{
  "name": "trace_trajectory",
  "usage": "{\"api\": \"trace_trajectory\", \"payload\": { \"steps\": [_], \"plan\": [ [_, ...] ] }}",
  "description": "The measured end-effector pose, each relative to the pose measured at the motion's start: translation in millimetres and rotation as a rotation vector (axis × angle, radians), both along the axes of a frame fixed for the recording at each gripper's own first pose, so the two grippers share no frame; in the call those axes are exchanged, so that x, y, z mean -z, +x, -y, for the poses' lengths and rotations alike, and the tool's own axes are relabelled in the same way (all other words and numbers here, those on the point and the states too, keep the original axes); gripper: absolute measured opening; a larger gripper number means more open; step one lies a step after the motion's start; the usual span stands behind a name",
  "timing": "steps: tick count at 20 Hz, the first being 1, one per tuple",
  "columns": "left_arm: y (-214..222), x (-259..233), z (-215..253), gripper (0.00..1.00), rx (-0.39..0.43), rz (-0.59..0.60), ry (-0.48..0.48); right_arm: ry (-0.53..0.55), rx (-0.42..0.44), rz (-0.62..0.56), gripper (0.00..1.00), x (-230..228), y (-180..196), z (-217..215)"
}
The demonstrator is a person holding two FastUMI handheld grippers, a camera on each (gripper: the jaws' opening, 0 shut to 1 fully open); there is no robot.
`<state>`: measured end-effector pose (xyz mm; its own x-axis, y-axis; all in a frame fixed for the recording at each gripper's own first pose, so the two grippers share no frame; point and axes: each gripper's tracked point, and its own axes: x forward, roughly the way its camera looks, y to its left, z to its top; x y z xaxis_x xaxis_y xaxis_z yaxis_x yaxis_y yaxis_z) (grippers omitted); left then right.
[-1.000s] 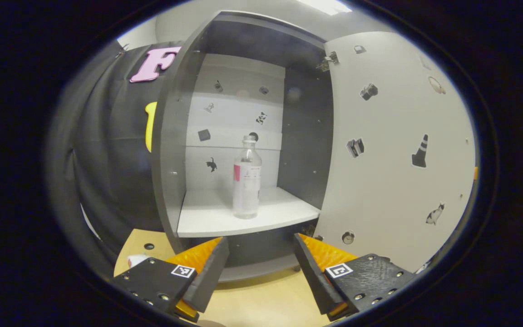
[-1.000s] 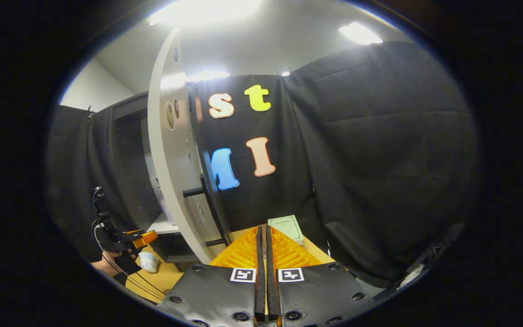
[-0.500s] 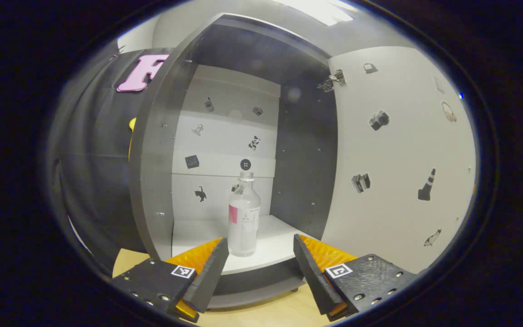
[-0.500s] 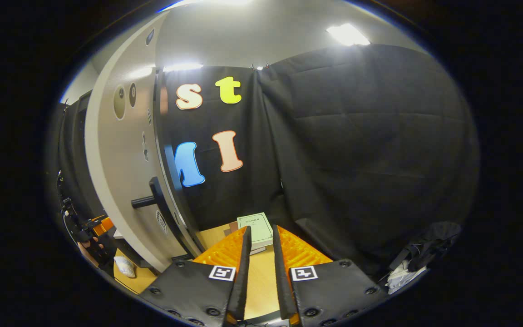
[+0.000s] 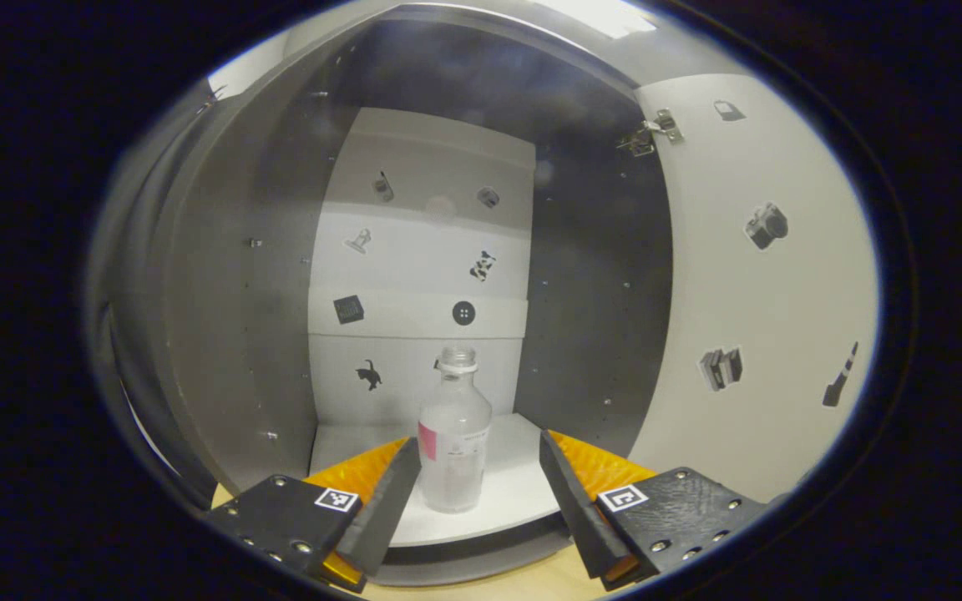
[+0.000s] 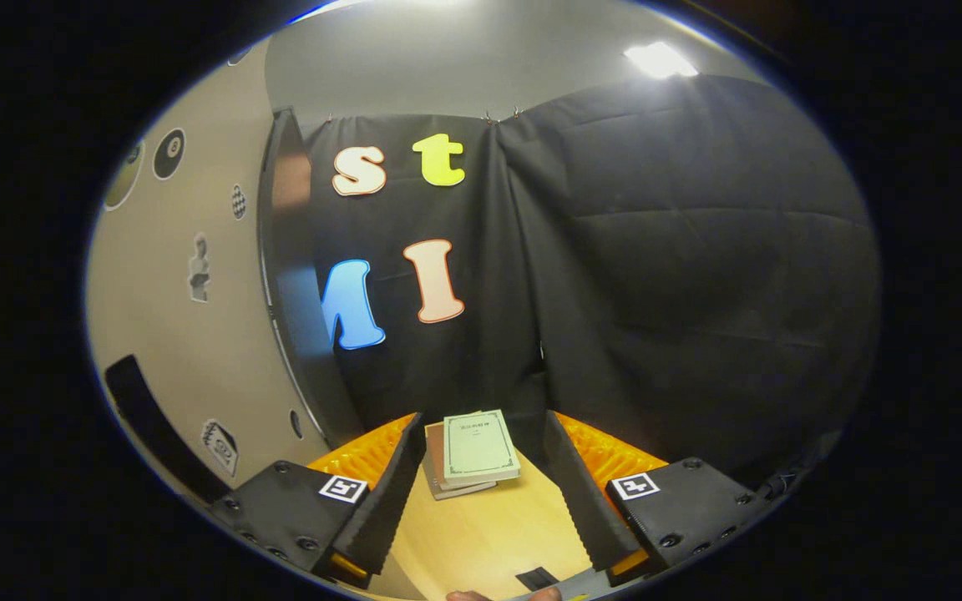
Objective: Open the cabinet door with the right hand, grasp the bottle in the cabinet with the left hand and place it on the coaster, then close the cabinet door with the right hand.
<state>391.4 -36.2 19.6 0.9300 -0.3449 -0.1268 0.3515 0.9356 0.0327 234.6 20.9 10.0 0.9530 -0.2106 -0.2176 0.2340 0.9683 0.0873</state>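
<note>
Left gripper view: bottle (upright, shelved)

The label on the bottle and the cover print of the booklet are too small to read, and no other text is legible.

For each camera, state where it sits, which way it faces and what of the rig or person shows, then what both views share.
Left gripper view: rides the left gripper, facing into the open cabinet at the bottle standing between its spread fingers.
Right gripper view: rides the right gripper, facing the booth's wall over the books on the table; fingers spread, fingertips of a hand at the bottom edge.
Shared: the open cabinet door.
</note>
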Motion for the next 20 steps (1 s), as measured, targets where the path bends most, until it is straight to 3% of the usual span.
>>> {"api": "trace_trajectory", "payload": {
  "steps": [3, 10, 20],
  "plan": [
    [17.9, 5.9, 0.1, 0.9, -0.039, -0.006, 0.018, -0.008, -0.026, 0.008, 0.98, 2.0, 22.8, 6.6],
    [51.4, 18.7, 3.6, 0.87, -0.055, -0.04, 0.018, -0.024, -0.094, -0.045, 0.98, 21.5, 53.5, 8.3],
    [73.1, 31.7, 6.2, 0.88, -0.061, -0.046, 0.047, -0.041, -0.108, -0.086, 0.98, 38.8, 70.2, 14.1]
  ]
}}
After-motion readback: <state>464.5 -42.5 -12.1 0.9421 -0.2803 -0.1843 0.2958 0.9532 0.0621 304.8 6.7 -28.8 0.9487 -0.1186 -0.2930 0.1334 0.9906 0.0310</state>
